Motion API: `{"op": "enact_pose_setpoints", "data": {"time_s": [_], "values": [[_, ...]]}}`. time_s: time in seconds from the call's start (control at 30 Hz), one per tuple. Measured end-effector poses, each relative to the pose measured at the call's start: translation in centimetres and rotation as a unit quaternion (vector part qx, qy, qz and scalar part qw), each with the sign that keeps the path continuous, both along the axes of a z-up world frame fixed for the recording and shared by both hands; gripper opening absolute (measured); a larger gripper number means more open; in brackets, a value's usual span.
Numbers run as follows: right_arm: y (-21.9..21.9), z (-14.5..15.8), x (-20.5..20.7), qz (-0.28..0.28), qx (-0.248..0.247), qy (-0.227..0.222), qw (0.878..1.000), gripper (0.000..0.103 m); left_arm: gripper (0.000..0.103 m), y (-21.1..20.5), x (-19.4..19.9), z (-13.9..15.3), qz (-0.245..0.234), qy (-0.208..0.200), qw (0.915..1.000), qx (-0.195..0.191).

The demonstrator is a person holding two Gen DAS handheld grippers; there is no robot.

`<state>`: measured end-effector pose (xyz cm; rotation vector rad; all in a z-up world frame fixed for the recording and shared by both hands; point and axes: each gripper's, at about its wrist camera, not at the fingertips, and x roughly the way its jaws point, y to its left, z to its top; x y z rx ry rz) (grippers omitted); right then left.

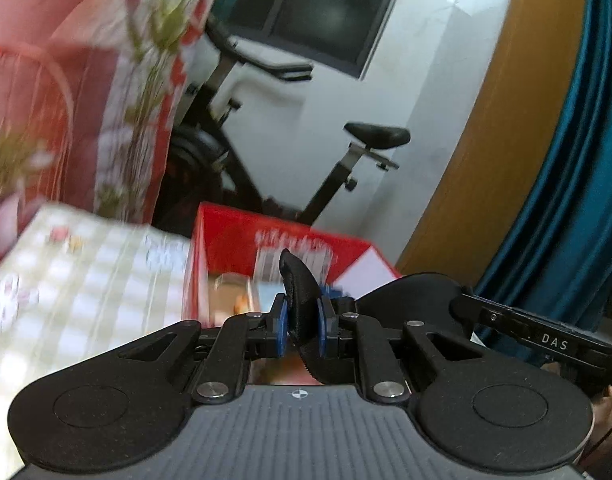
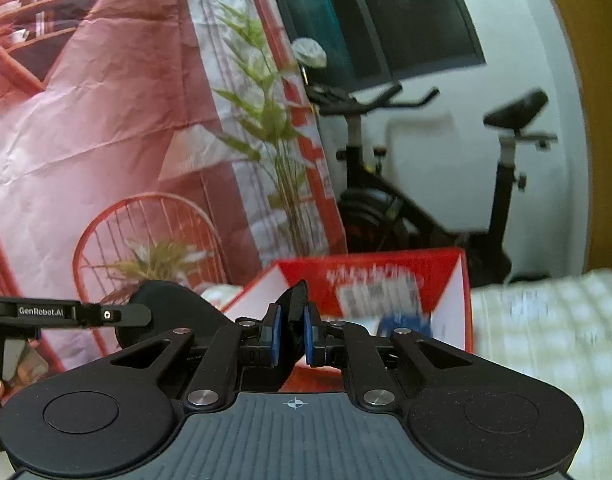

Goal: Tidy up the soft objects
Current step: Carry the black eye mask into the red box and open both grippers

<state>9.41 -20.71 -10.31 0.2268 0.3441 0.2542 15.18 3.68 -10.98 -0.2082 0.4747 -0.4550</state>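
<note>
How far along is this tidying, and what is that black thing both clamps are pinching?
Nothing visibly finished yet. In hand: the left gripper and right gripper are each shut on a piece of black fabric, held above the checked cloth; whether it is one item is unclear. Left: probably placing it, perhaps in the red box ahead, whose contents are too blurred to judge.

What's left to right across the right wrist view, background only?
Printed backdrop → exercise bike → red box in front of it → checked cloth.
</note>
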Motion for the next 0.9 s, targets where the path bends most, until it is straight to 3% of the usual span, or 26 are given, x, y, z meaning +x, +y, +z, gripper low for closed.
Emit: {"op": "enact_pose_setpoints", "data": {"time_s": [0.17,0.4,0.53,0.7,0.9], "values": [[-0.3,1.0,4.2,-0.013,-0.025,-0.007,1.000,0.011,0.014,-2.6,3.8,1.5,-0.010,-0.018,0.9992,0.034],[-0.1,-1.4,9.1,-0.027,-0.062,0.041,0.997,0.010,0.014,-5.5,8.3,-1.3,-0.029,0.034,0.9955,0.084],[-0.7,-3.2,10.5,-0.038,-0.062,0.075,0.995,0.010,0.014,-5.1,10.2,-3.5,-0.019,0.080,0.9931,0.084],[-1.4,-5.6,10.8,-0.045,-0.053,0.108,0.992,0.010,0.014,-4.5,10.8,-5.3,-0.020,0.108,0.9895,0.094],[-1.0,-5.4,11.2,-0.042,-0.066,0.089,0.993,0.010,0.014,-4.7,11.1,-4.4,-0.016,0.086,0.9917,0.094]]}}
